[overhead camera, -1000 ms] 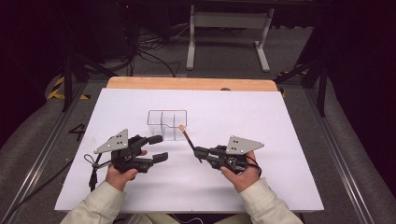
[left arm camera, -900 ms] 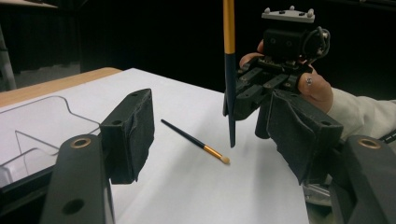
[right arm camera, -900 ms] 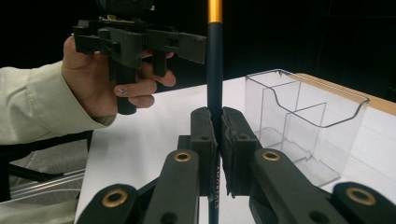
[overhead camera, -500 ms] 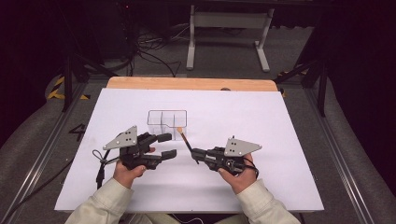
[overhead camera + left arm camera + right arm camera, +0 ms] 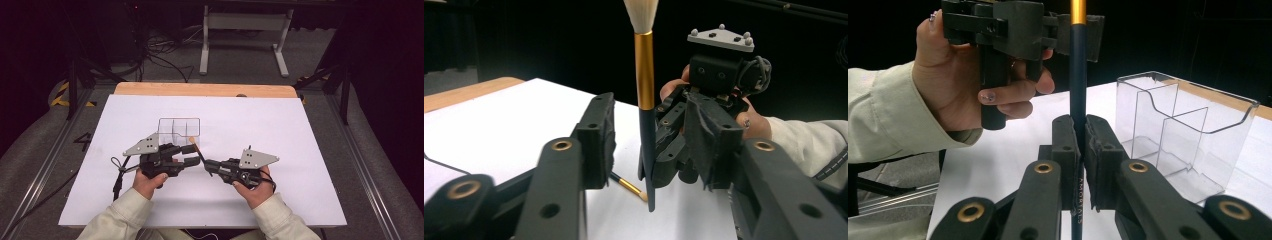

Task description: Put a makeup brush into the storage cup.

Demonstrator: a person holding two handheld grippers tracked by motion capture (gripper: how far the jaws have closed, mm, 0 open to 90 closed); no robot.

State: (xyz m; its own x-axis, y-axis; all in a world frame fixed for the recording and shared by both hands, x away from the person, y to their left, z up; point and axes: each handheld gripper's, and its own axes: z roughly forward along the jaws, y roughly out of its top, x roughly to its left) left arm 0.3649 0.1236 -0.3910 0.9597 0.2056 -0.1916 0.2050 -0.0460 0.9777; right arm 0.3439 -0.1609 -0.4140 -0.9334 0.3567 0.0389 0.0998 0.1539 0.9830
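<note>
While the white table (image 5: 280, 135) lies flat and smooth, a clear plastic box (image 5: 179, 127) with little rooms stands at its middle. Just near of it, the right gripper (image 5: 209, 166) squeezes the thin dark brush (image 5: 1078, 85) with its gold band and soft tip. The left gripper (image 5: 190, 154) has just been closing, its jaws half open around the brush, not touching.

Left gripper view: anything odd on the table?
A second small brush lies flat on the white sheet below the jaws, outside the clear organizer. The right gripper grips the makeup brush upright. Left gripper jaws, just closing, flank it without touching.
</note>
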